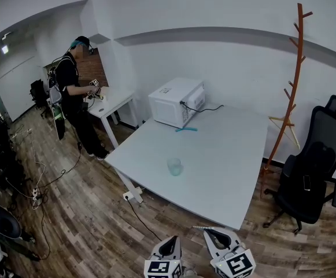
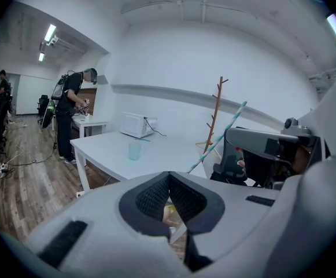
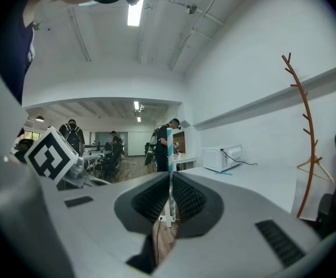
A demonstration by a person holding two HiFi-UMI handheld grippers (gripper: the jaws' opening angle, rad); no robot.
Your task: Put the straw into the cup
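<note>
A clear, pale-green cup (image 1: 174,166) stands near the front edge of the white table (image 1: 225,172); it also shows as the cup (image 2: 134,150) in the left gripper view. My right gripper (image 1: 217,234) (image 3: 169,175) is shut on a teal-and-white striped straw (image 3: 169,149), which stands upright between its jaws. From the left gripper view the straw (image 2: 217,144) slants up to the right. My left gripper (image 1: 169,243) (image 2: 169,177) is shut with nothing in it. Both grippers hang low in front of the table, short of the cup.
A white microwave (image 1: 176,101) sits at the table's far side with a blue item (image 1: 186,130) lying before it. An orange coat stand (image 1: 295,80) and a black office chair (image 1: 309,178) are to the right. A person (image 1: 75,91) stands at another desk, far left.
</note>
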